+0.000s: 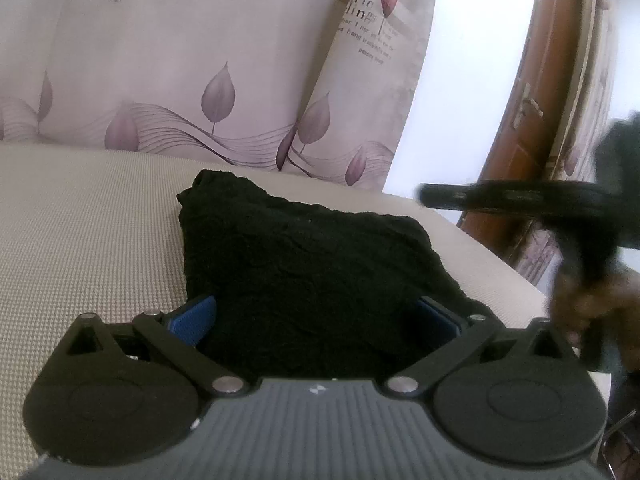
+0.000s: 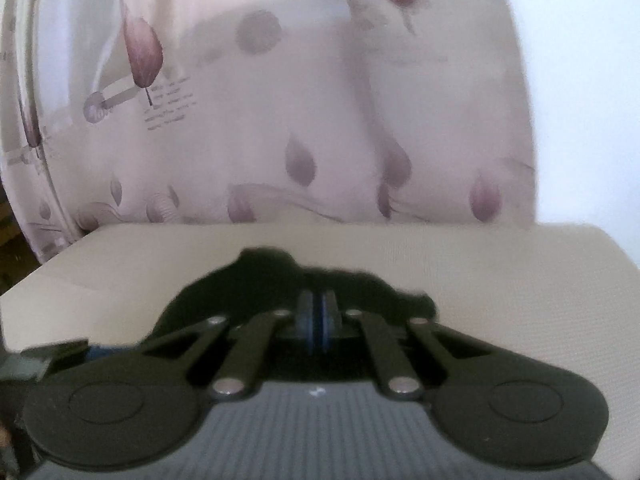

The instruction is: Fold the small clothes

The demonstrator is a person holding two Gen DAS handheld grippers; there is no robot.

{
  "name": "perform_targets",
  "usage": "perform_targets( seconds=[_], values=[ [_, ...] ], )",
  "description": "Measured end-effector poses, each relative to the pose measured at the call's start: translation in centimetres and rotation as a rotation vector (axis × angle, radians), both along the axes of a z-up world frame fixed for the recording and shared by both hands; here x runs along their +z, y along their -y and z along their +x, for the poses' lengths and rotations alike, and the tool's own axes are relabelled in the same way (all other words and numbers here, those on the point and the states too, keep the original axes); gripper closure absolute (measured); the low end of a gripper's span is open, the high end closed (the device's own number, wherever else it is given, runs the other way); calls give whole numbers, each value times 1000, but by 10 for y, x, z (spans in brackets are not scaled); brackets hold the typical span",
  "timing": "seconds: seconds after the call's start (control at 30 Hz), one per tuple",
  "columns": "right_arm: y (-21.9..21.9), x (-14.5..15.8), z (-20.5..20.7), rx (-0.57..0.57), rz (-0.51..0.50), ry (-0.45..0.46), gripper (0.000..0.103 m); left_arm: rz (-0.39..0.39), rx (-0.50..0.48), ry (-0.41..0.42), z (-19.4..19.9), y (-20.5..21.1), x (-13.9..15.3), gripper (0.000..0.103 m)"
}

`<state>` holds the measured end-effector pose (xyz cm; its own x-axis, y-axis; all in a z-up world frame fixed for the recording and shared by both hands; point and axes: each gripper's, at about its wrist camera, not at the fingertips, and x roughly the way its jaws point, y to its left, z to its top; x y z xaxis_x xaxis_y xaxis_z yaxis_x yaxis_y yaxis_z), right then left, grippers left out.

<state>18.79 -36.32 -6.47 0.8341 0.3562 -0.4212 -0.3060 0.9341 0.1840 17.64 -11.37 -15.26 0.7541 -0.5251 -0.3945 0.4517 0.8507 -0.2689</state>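
Lying between the open left tongs (image 1: 316, 316), the black garment (image 1: 312, 256).

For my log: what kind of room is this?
Probably a home room, maybe a bedroom: a leaf-print curtain, a brown wooden door, and a beige padded surface holding a black garment.

Curtain (image 1: 200, 80): pale, printed with purple leaves and text, hung at twelve o'clock.
Door (image 1: 516, 128): brown wood, stood at two o'clock.
Tabletop (image 1: 80, 240): beige, woven texture.
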Motion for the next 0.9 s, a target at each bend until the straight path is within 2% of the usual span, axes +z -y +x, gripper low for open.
perform_targets(
  seconds=[0.1, 0.2, 0.23, 0.27, 0.47, 0.9],
  values=[
    [-14, -18, 34, -1, -53, -47, 99, 1, 3, -7, 2, 0, -1, 0],
    [-16, -61, 57, -31, -109, -188, 99, 0, 5, -10, 3, 0, -2, 0],
    [-9, -68, 49, -44, -50, -137, 100, 0, 5, -14, 3, 0, -2, 0],
    [-6, -69, 45, -47, -32, -133, 99, 0, 8, -15, 3, -1, -2, 0],
    [-14, -68, 32, -56, -87, -95, 99, 17, 25, -28, 7, 0, -3, 0],
    [-16, -75, 44, -61, -63, -74, 97, 40, 52, -55, 10, 1, -5, 0]
  ],
)
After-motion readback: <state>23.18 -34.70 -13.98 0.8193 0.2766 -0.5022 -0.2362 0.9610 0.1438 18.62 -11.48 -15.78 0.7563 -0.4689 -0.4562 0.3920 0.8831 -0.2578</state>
